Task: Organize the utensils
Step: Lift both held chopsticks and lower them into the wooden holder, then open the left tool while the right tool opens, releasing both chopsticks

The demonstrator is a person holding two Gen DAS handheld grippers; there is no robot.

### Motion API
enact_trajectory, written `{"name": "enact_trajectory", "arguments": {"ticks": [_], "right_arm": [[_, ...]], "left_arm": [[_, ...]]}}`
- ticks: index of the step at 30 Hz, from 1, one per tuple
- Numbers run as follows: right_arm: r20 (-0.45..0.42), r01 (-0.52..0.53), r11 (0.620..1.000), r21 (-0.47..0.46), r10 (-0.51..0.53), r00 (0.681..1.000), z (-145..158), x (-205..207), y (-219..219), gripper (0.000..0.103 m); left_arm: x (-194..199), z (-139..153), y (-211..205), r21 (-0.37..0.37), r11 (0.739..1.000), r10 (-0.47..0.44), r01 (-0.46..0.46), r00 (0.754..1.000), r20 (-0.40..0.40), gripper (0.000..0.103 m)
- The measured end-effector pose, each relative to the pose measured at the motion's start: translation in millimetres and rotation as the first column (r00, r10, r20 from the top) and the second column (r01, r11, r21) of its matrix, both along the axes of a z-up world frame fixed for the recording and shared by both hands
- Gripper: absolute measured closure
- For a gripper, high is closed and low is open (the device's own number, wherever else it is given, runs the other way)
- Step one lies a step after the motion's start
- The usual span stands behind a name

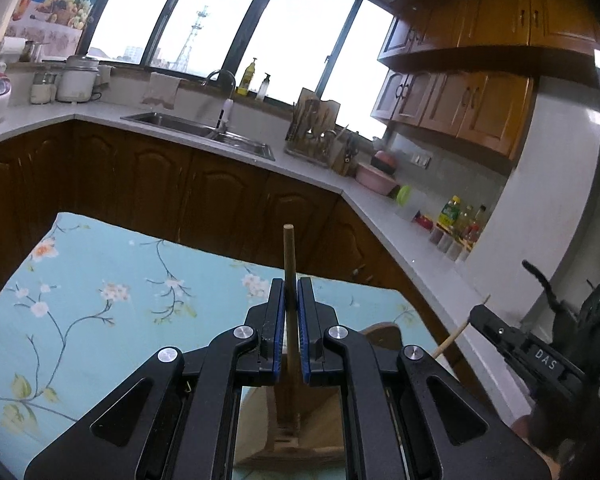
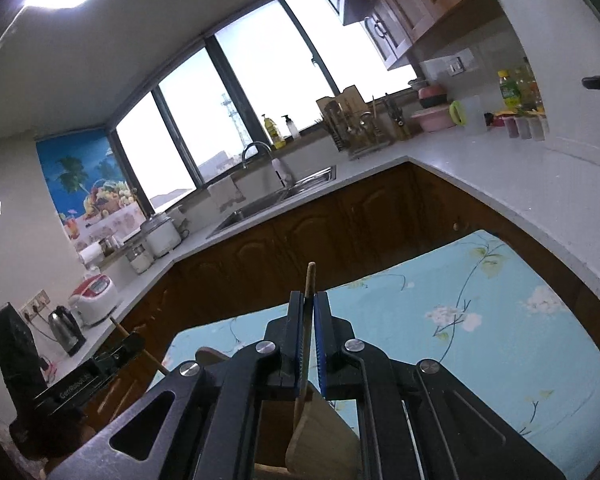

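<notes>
My left gripper (image 1: 291, 292) is shut on a thin wooden utensil handle (image 1: 288, 252) that stands upright, its lower end reaching down into a wooden holder (image 1: 296, 432) below the jaws. My right gripper (image 2: 309, 304) is shut on another wooden utensil handle (image 2: 310, 276); its flat spatula blade (image 2: 320, 436) hangs below the jaws by a wooden holder. Both are raised over a table with a light-blue floral cloth (image 1: 100, 312). The right gripper (image 1: 480, 318) shows at the right of the left wrist view with its stick; the left gripper (image 2: 134, 342) shows at the lower left of the right wrist view.
An L-shaped grey counter (image 1: 100, 114) on dark wood cabinets runs behind the table, with a steel sink (image 1: 204, 130), a utensil rack (image 1: 314, 128), rice cookers, a pink bowl (image 1: 374, 178) and bottles. A kettle (image 2: 64, 330) stands at the left.
</notes>
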State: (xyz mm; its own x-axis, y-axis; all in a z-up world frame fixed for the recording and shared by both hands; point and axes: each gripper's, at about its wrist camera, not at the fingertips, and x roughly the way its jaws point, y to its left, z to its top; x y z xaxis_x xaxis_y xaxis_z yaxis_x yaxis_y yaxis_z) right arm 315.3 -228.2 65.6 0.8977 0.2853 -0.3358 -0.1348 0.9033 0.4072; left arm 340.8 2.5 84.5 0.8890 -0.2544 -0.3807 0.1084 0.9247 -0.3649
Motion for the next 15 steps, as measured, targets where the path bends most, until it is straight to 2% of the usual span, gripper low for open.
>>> {"name": "enact_trajectory", "arguments": {"ticks": [8, 11, 13, 14, 15], "right_arm": [[-0.014, 0.004, 1.0, -0.014, -0.004, 1.0, 1.6, 2.1, 3.0, 0.097], [-0.034, 0.0, 1.0, -0.016, 0.0, 0.999, 0.7, 5.3, 4.5, 0.093], [-0.044, -0.001, 1.0, -0.011, 0.001, 0.999, 0.3, 5.7, 4.2, 0.092], [-0.048, 0.003, 1.0, -0.007, -0.003, 0.999, 0.7, 4.9, 3.6, 0.087], [-0.052, 0.006, 1.0, 0.0, -0.006, 0.999, 1.2, 3.3, 2.2, 0.074]], "left_arm": [[5.3, -2.9, 5.3, -0.007, 1.0, -0.006, 0.005, 0.999, -0.039, 0.096], [6.6, -4.0, 4.8, 0.001, 1.0, -0.002, 0.002, 0.998, -0.06, 0.084], [2.8, -4.1, 6.1, -0.003, 1.0, -0.002, 0.001, 0.998, -0.062, 0.066], [-0.6, -2.8, 7.1, -0.003, 1.0, 0.0, 0.0, 0.998, -0.057, 0.064], [-2.7, -2.4, 7.8, -0.003, 1.0, -0.001, 0.001, 0.999, -0.054, 0.062]]}}
